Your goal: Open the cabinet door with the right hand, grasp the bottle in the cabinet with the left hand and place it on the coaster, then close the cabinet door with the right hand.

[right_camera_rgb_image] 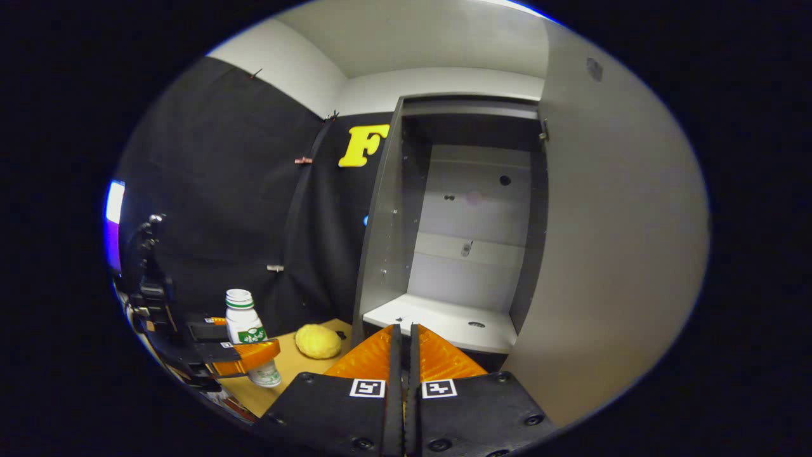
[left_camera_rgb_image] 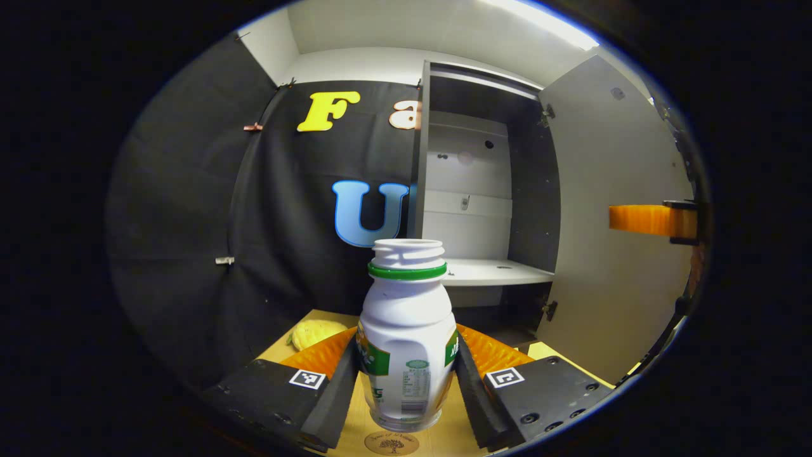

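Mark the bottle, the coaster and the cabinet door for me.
bottle (left_camera_rgb_image: 406, 330), left gripper view, on its white body above the label.
coaster (left_camera_rgb_image: 391, 442), left gripper view, on its printed top face.
cabinet door (right_camera_rgb_image: 609, 254), right gripper view, on its plain inner face.

The cabinet door (right_camera_rgb_image: 609, 254) stands wide open, its shelf (right_camera_rgb_image: 444, 324) bare, nothing barring the opening.

Left gripper view: low over the table (left_camera_rgb_image: 279, 352), facing the open cabinet (left_camera_rgb_image: 476, 190) from nearby, bottle (left_camera_rgb_image: 406, 336) close between own fingers. Right gripper view: further right, just before the cabinet (right_camera_rgb_image: 469, 222), beside its swung door (right_camera_rgb_image: 609, 254), facing inward. Shared: cabinet interior, door, black wall cloth, bottle (right_camera_rgb_image: 250, 339), yellow object (right_camera_rgb_image: 317, 341).
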`<state>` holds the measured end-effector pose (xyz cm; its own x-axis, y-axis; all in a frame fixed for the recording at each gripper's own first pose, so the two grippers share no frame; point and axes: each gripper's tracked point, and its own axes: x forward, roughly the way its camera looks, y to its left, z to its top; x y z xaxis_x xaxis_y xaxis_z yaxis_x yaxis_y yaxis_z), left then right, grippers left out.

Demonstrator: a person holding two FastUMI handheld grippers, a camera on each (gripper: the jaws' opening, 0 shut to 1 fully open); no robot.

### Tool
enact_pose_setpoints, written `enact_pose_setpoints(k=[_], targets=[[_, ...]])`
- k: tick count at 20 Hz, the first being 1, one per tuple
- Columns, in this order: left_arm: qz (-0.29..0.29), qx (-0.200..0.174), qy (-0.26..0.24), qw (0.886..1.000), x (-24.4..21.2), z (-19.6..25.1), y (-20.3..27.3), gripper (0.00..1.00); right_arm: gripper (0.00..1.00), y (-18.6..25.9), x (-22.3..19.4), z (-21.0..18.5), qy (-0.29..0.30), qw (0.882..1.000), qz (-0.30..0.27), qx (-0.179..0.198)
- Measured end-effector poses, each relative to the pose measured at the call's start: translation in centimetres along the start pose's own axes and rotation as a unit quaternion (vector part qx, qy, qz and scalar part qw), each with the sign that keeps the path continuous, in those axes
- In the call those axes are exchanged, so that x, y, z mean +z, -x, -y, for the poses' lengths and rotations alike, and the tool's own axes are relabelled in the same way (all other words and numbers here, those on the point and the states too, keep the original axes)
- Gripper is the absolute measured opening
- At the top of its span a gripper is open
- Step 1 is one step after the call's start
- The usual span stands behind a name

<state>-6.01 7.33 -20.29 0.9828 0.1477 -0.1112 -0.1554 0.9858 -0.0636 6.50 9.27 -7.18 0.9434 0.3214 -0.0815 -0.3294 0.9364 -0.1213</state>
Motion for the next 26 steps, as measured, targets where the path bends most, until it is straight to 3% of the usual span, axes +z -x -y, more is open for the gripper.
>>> enact_pose_setpoints(k=[1, 2, 3, 7, 8, 10, 14, 21, 26], targets=[[-0.004, -0.003, 0.006, 1.000, -2.0, -0.1, 0.1, 0.77, 0.10, -1.2, -2.0, -1.2, 0.008, 1.000, -0.008, 0.011], [-0.007, -0.004, 0.005, 1.000, -3.8, -0.1, 0.2, 0.77, 0.30, -1.8, -3.7, -2.4, 0.009, 1.000, -0.015, 0.016], [-0.006, -0.005, -0.001, 1.000, -5.6, 0.2, 0.2, 0.77, 0.34, -2.4, -4.9, -3.4, -0.001, 1.000, -0.016, 0.024], [-0.025, -0.003, -0.042, 0.999, -12.2, -0.1, -0.4, 0.77, 0.75, -4.8, -9.7, -5.6, -0.028, 0.999, -0.020, 0.038], [-0.026, -0.005, -0.043, 0.999, -13.2, -0.1, -0.4, 0.77, 0.89, -4.9, -10.6, -5.6, -0.032, 0.999, -0.023, 0.033], [-0.021, -0.006, -0.042, 0.999, -14.8, -0.1, -0.8, 0.77, 0.98, -5.4, -11.8, -5.1, -0.055, 0.998, -0.022, 0.015], [0.020, -0.003, -0.057, 0.998, -16.0, -0.2, -1.7, 0.77, 0.98, -4.6, -13.4, -3.4, -0.046, 0.999, -0.018, -0.024], [0.009, 0.002, -0.071, 0.997, -19.9, -0.6, -1.2, 0.78, 0.98, -3.1, -14.9, -5.0, -0.028, 0.999, -0.034, -0.010], [0.003, 0.012, -0.051, 0.999, -20.5, -1.6, -1.4, 0.81, 0.98, -3.0, -15.2, -6.1, -0.011, 0.999, -0.043, 0.003]])
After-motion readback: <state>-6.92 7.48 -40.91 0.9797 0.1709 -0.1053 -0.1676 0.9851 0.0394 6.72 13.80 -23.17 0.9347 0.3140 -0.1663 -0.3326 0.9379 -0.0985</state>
